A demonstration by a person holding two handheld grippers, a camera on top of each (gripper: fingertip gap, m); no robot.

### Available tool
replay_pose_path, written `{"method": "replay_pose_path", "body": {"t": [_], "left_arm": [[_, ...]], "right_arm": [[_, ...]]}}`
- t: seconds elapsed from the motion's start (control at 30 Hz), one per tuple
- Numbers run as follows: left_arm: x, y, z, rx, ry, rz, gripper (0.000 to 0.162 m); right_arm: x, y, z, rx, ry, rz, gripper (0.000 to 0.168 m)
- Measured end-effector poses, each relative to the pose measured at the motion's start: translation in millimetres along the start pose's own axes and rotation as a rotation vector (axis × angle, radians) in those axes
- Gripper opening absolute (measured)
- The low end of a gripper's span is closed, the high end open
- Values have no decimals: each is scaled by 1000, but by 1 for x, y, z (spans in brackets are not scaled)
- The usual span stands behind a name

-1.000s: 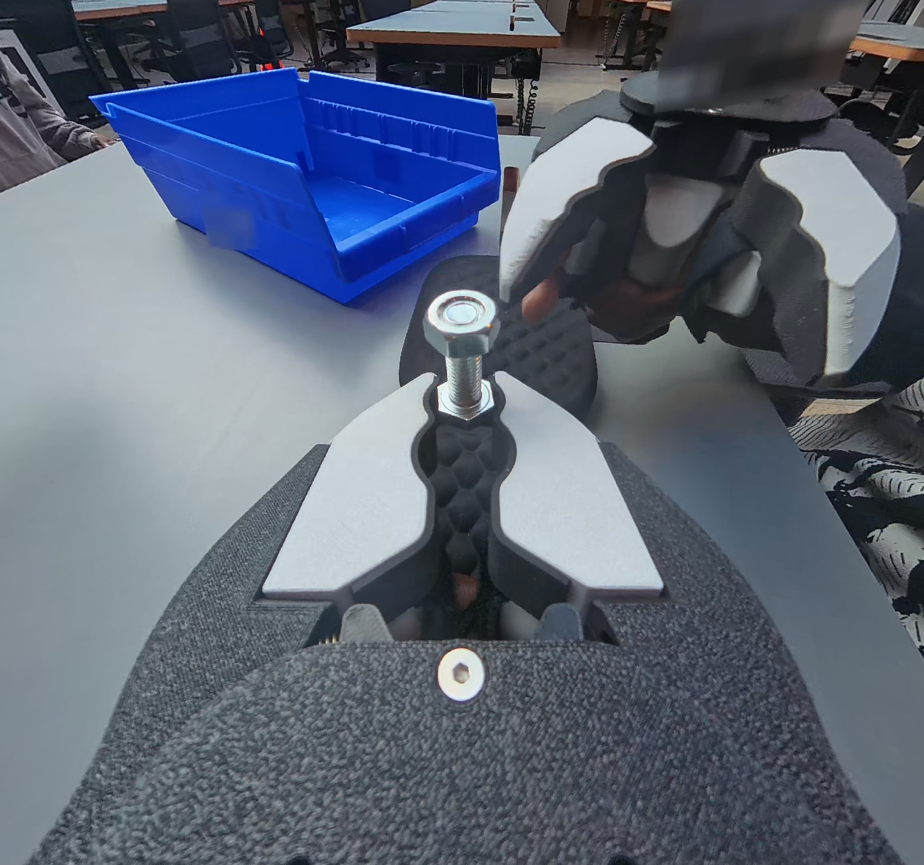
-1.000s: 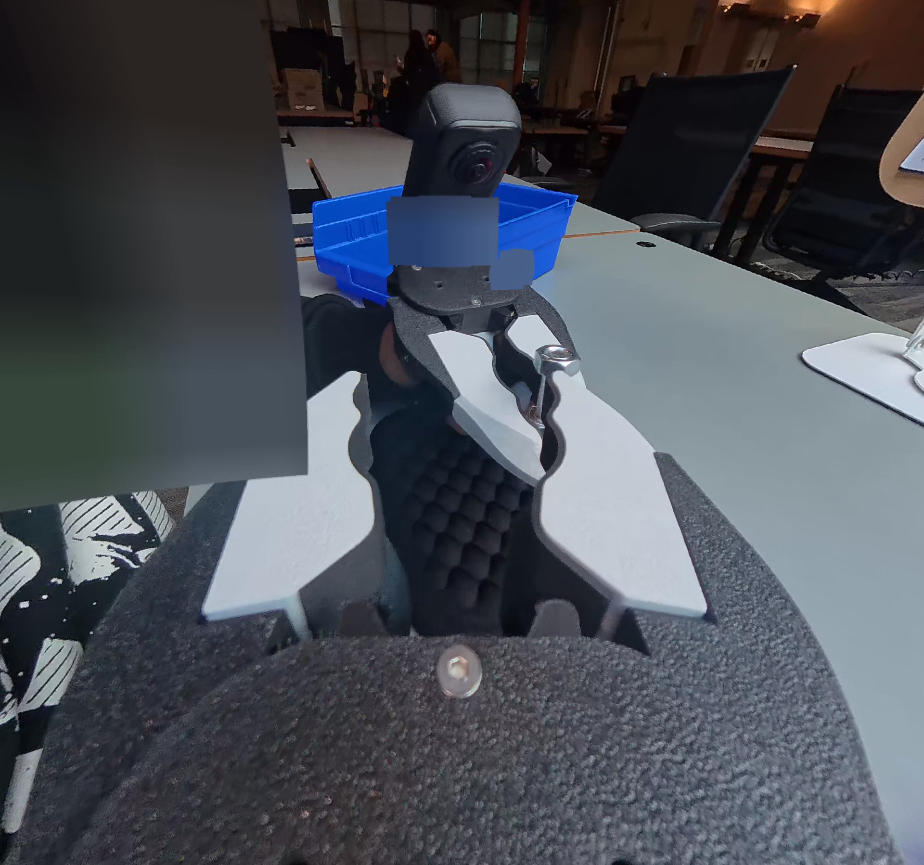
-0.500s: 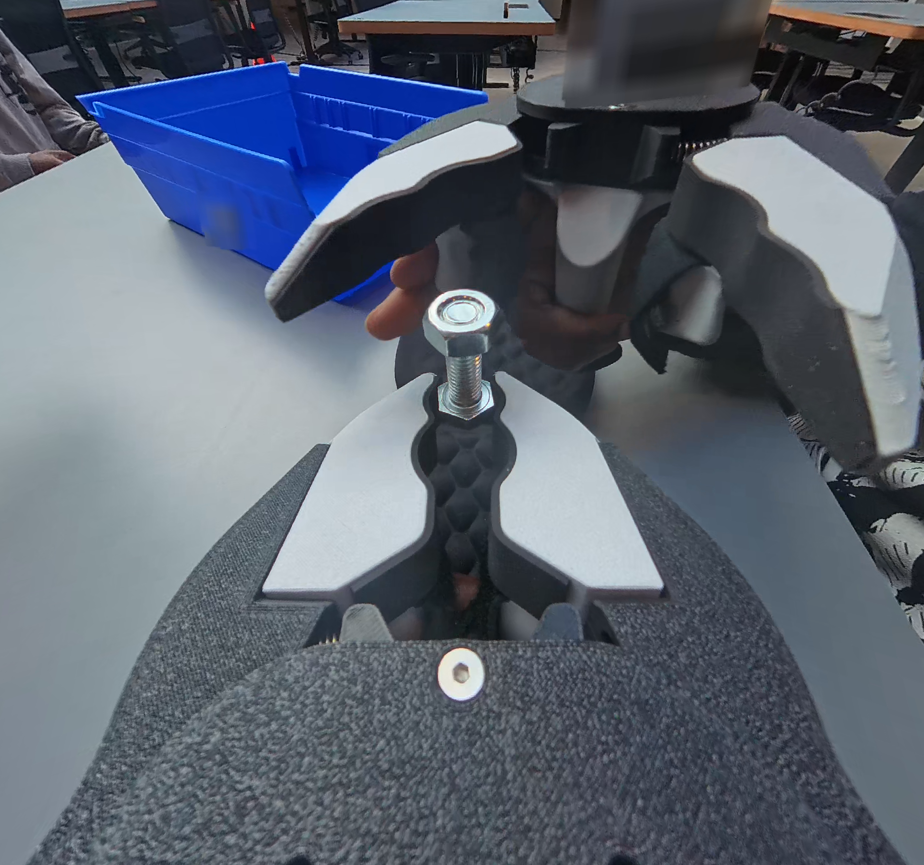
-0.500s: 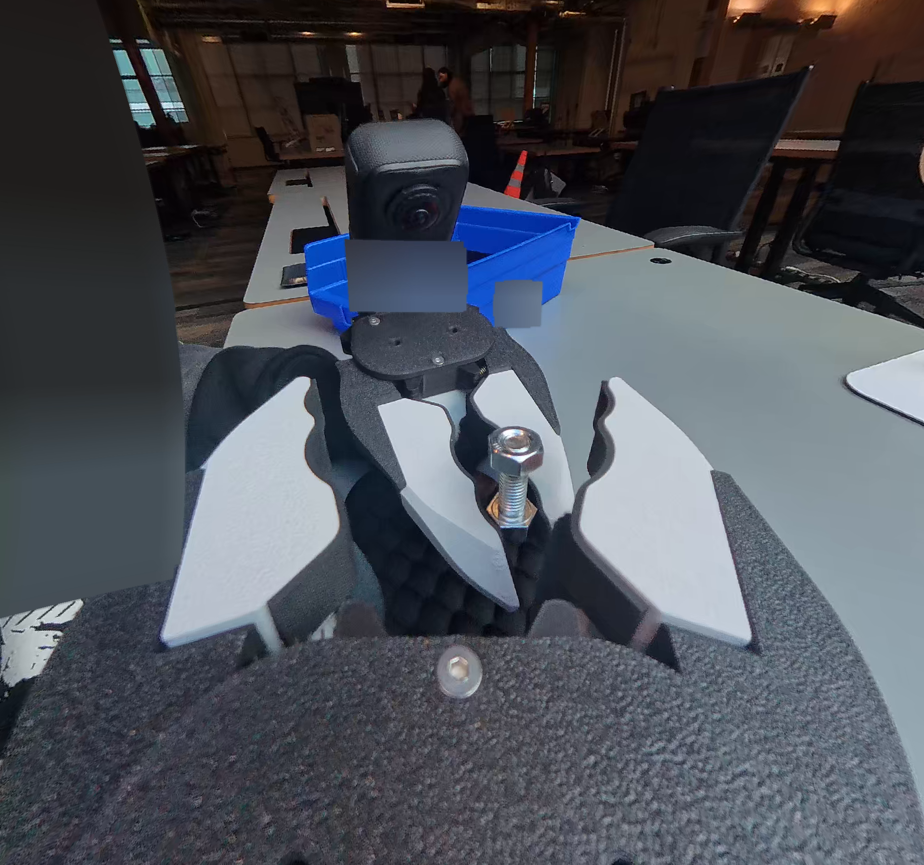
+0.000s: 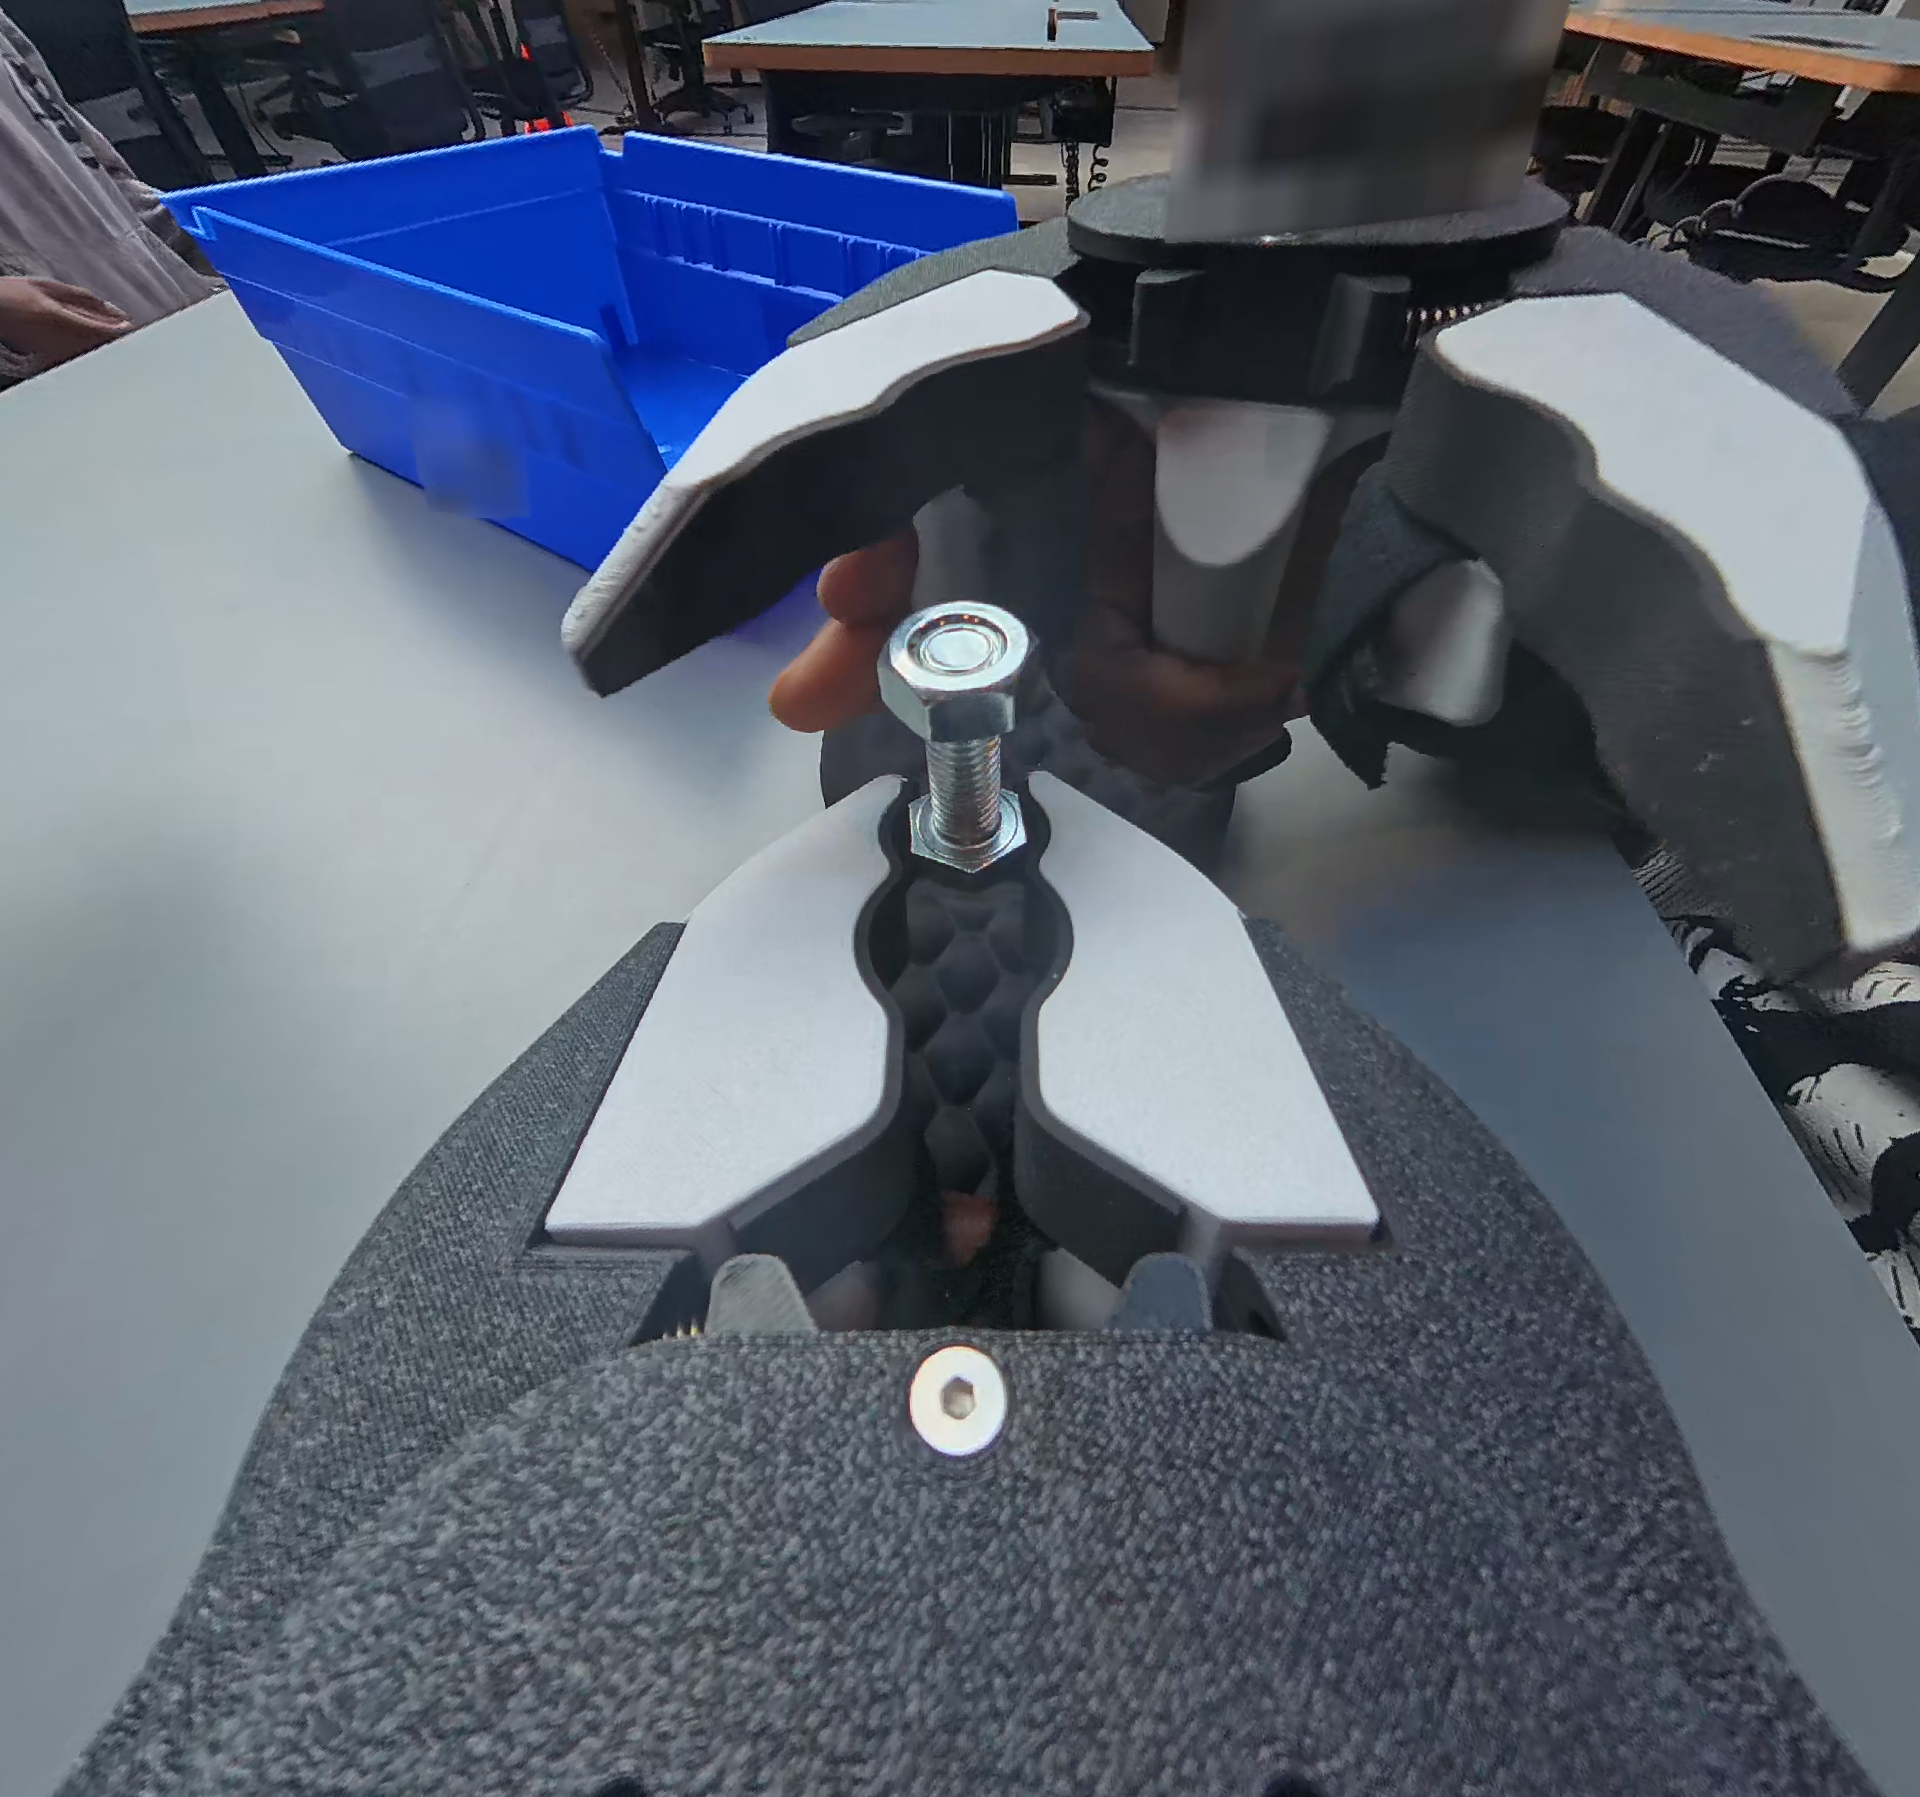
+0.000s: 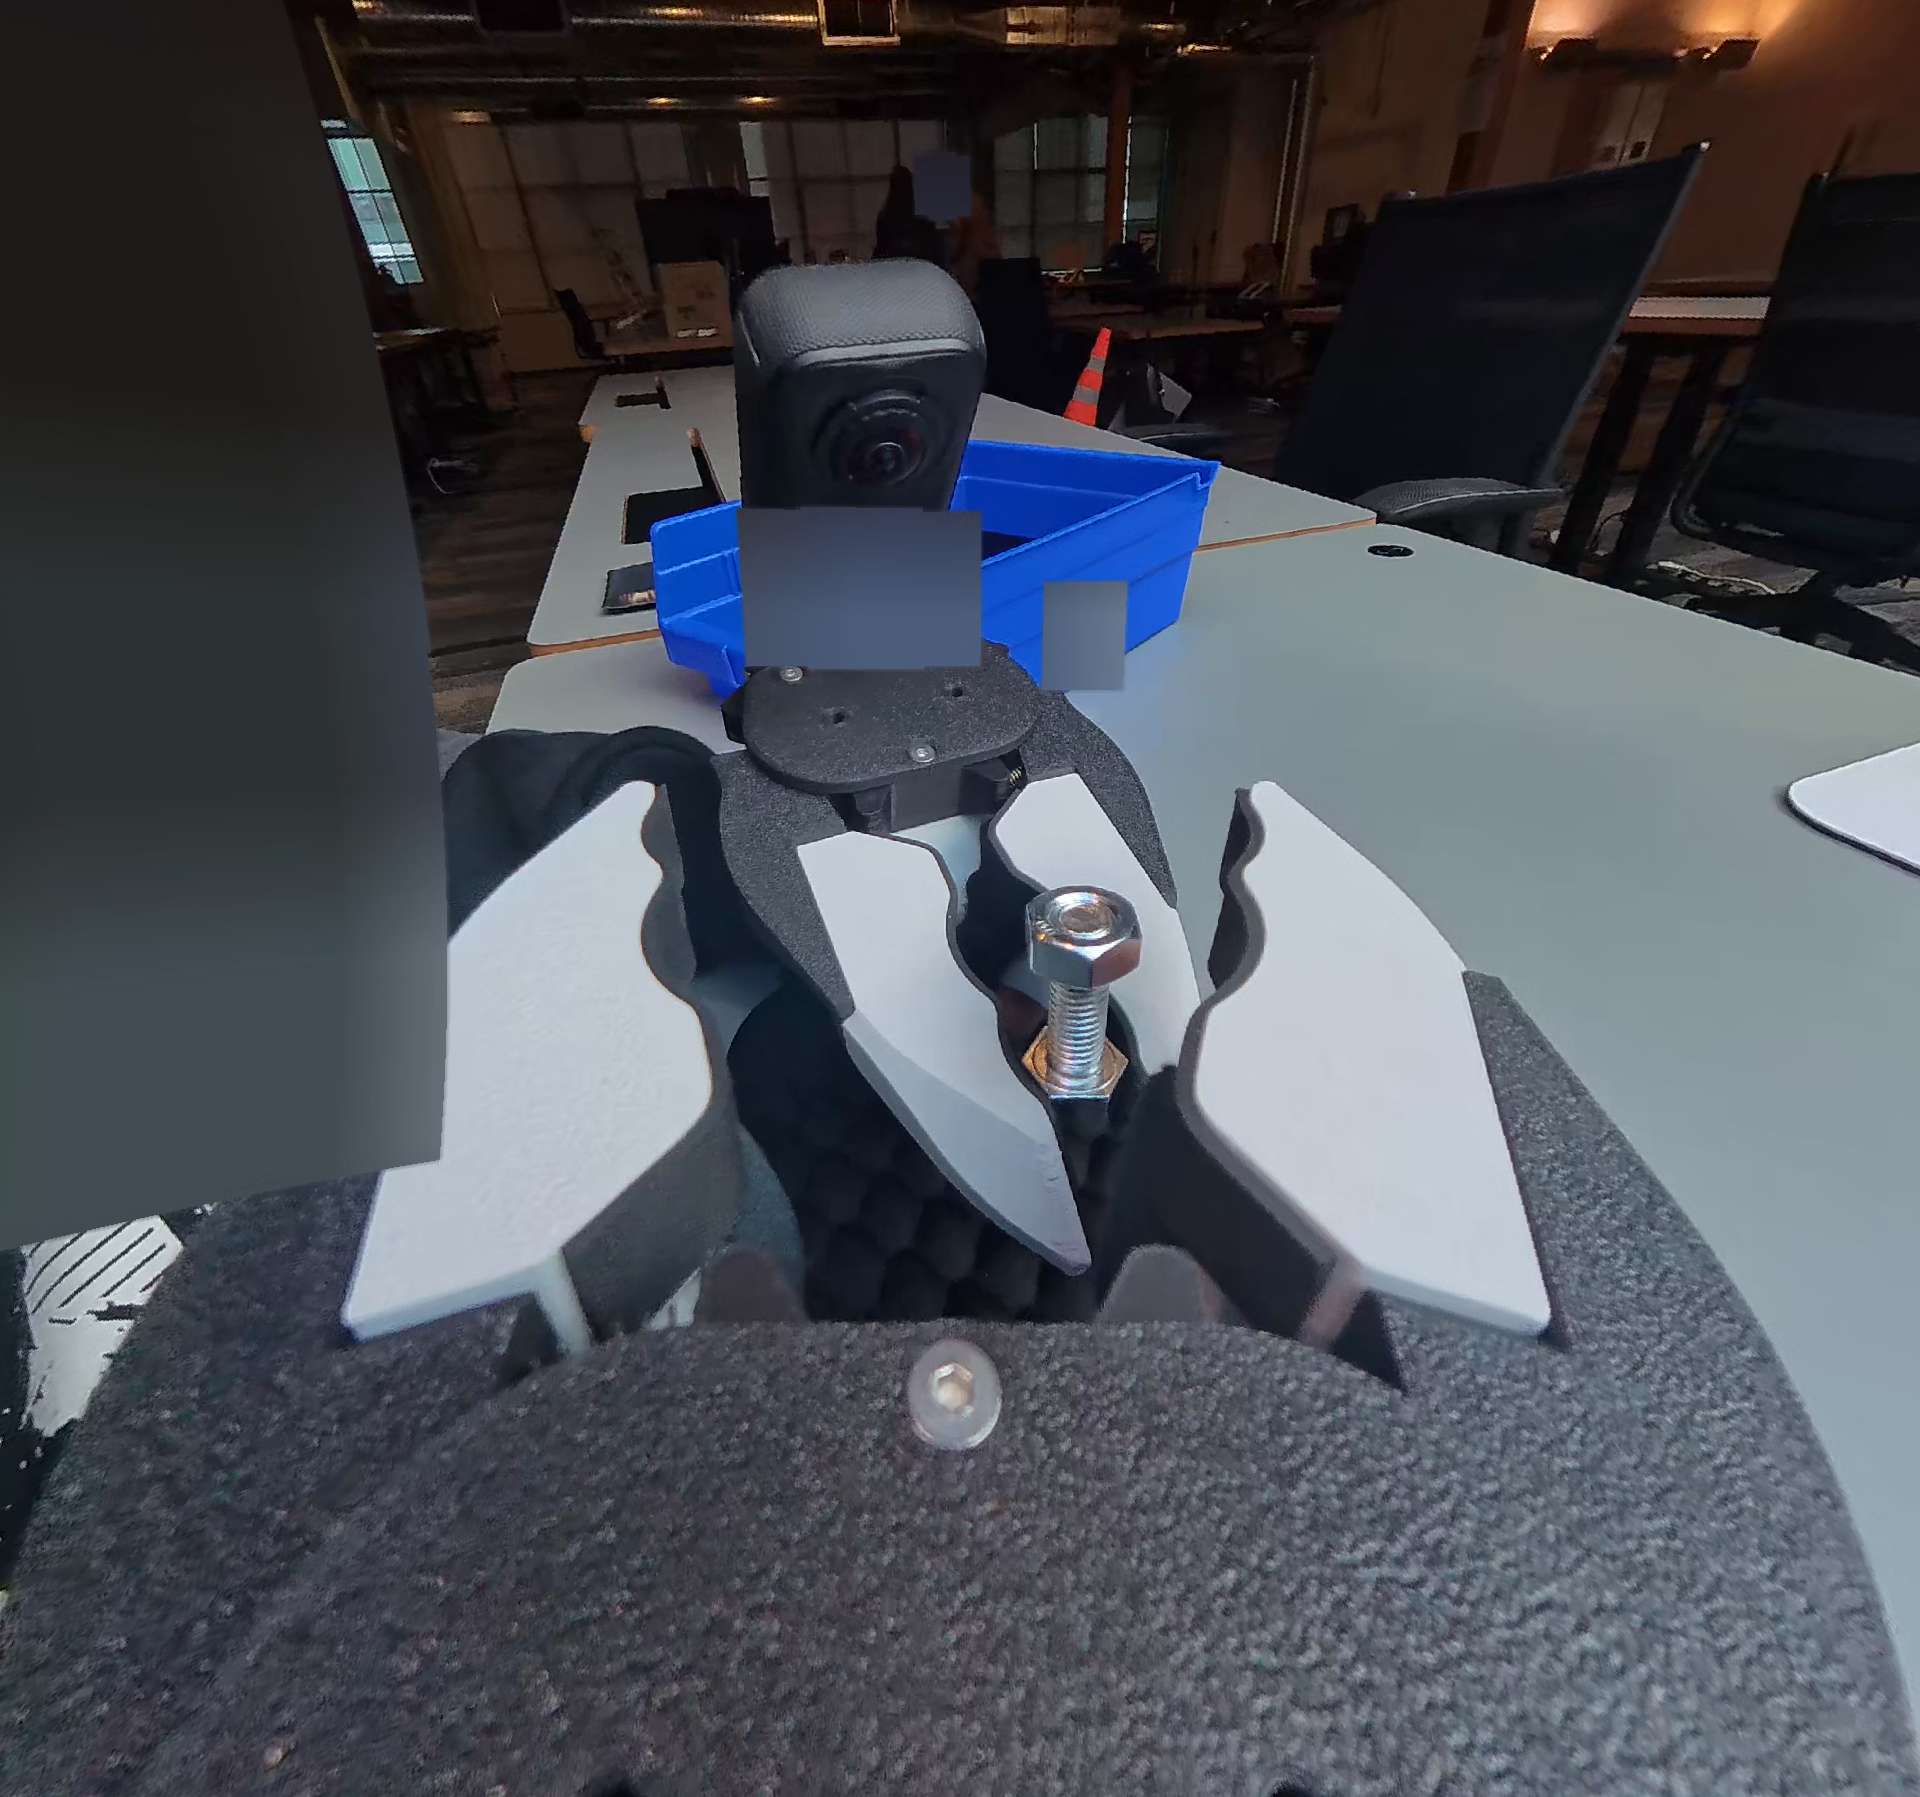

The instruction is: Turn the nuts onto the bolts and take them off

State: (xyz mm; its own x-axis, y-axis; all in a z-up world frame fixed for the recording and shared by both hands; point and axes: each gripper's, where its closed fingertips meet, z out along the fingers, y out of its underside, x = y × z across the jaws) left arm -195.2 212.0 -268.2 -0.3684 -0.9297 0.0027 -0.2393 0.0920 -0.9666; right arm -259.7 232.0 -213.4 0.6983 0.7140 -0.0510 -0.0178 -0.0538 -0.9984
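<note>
Nearest in the left wrist view: left tool (image 5: 966, 817) clenched on a steel nut (image 5: 968, 831), pinched between the two grey fingertips (image 5: 831, 848) at 12 o'clock from the tool's body. Threaded through that nut, a hex bolt (image 5: 961, 708), upright, head on top and clear of the fingers, a stretch of bare thread between head and nut. Held above the grey table (image 5: 312, 812), not resting on it.

Just beyond the bolt, from 12 to 3 o'clock: right tool (image 5: 1226, 604), released, fingers spread wide and facing back at the camera, one finger tip hanging at 11 o'clock from the bolt head, apart from it. Behind the bolt head, bare fingertips of the person's hand (image 5: 842, 646) gripping that tool's handle.

In the right wrist view: right tool (image 6: 935, 978) open, its two grey fingers flanking the left tool (image 6: 1049, 1103), the bolt (image 6: 1083, 989) and nut (image 6: 1075, 1072) standing between them nearer the right-hand finger, touching neither.

Farther off at 10 to 11 o'clock in the left wrist view: blue plastic bin (image 5: 499, 376) on the table. Beyond, at 12 o'clock, more tables and dark office chairs.
</note>
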Motion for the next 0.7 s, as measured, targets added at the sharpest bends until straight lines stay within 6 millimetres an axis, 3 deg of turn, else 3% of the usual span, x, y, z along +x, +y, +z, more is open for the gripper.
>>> {"method": "replay_pose_path", "body": {"t": [0.7], "left_arm": [[0,0,-1,-3,1,0,17]], "right_arm": [[-6,8,1,-12,9,-52,95]]}}
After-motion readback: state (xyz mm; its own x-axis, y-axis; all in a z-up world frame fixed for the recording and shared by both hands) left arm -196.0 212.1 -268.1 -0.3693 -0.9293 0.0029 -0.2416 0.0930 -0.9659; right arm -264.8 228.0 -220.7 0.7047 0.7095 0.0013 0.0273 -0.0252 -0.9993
